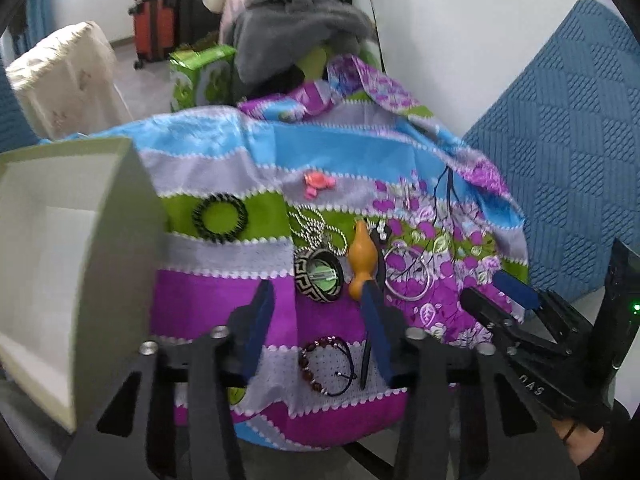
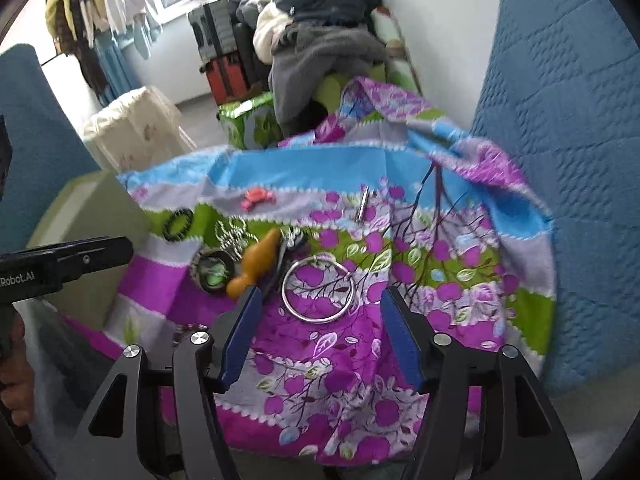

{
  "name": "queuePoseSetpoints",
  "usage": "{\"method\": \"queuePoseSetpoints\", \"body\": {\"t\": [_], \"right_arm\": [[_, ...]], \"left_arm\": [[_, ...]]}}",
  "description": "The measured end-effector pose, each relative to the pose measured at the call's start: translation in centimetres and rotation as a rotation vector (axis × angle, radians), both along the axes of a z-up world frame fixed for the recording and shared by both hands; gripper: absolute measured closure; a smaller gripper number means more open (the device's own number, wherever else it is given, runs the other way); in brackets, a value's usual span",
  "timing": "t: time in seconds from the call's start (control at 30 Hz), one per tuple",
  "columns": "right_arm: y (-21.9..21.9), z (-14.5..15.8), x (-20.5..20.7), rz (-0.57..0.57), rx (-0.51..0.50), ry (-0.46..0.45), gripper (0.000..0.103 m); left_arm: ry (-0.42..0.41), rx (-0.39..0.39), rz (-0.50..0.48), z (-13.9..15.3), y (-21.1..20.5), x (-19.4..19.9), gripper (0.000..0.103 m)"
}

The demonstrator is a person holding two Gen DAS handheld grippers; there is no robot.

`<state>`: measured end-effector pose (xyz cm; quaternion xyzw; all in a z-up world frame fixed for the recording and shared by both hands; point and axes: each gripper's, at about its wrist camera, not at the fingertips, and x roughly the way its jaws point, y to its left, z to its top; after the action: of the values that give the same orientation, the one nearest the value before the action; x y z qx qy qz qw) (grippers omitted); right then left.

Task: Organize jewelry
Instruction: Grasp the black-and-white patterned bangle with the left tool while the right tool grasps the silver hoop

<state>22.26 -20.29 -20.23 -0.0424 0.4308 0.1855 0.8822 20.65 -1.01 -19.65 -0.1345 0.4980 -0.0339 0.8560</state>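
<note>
Jewelry lies on a striped purple, green and blue cloth. In the left wrist view: a black spiral hair tie, a pink clip, a silver bead chain, a patterned bangle, an orange gourd pendant, a silver hoop, a dark bead bracelet. My left gripper is open and empty above the bangle. My right gripper is open and empty just before the silver hoop; it also shows in the left wrist view.
A pale green open box stands at the cloth's left edge. A blue quilted cushion leans on the right. Behind are a green carton, piled clothes and suitcases. A thin silver pin lies farther back.
</note>
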Motion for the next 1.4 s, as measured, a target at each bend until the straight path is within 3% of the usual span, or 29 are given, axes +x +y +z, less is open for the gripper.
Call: {"method": "queuePoseSetpoints", "body": {"t": [0.23,0.37,0.53,0.6,0.73,0.9,1.03,1.13,1.4], "right_arm": [[1.5,-4.1,2.6,0.036,-0.035,0.059,0.042],[2.0,-5.6,3.8,0.042,-0.067,0.07,0.042],[2.5,-6.9,4.5,0.052,-0.119,0.083,0.034],[2.8,-7.2,4.6,0.056,-0.13,0.085,0.031],[3.2,-7.7,4.7,0.065,-0.13,0.083,0.03],[3.3,-7.7,4.9,0.064,-0.126,0.068,0.029],[3.5,-7.7,4.8,0.072,-0.125,0.059,0.03],[3.8,-7.6,4.9,0.088,-0.126,0.064,0.037],[3.5,-7.4,4.8,0.082,-0.097,0.101,0.037]], "left_arm": [[0.071,-0.038,-0.037,-4.0,-0.2,2.6,0.074],[0.08,-0.029,-0.047,-5.4,-0.3,3.5,0.074],[0.09,-0.036,-0.037,-6.7,0.2,4.0,0.078],[0.087,-0.026,-0.036,-6.7,0.3,4.0,0.083],[0.061,-0.014,-0.049,-6.2,0.1,3.9,0.083],[0.086,0.019,-0.042,-7.2,0.2,4.3,0.083],[0.072,0.004,-0.044,-7.2,0.2,4.5,0.083],[0.067,-0.003,-0.05,-7.2,0.2,4.6,0.089],[0.044,-0.039,-0.042,-5.8,0.5,3.8,0.094]]}}
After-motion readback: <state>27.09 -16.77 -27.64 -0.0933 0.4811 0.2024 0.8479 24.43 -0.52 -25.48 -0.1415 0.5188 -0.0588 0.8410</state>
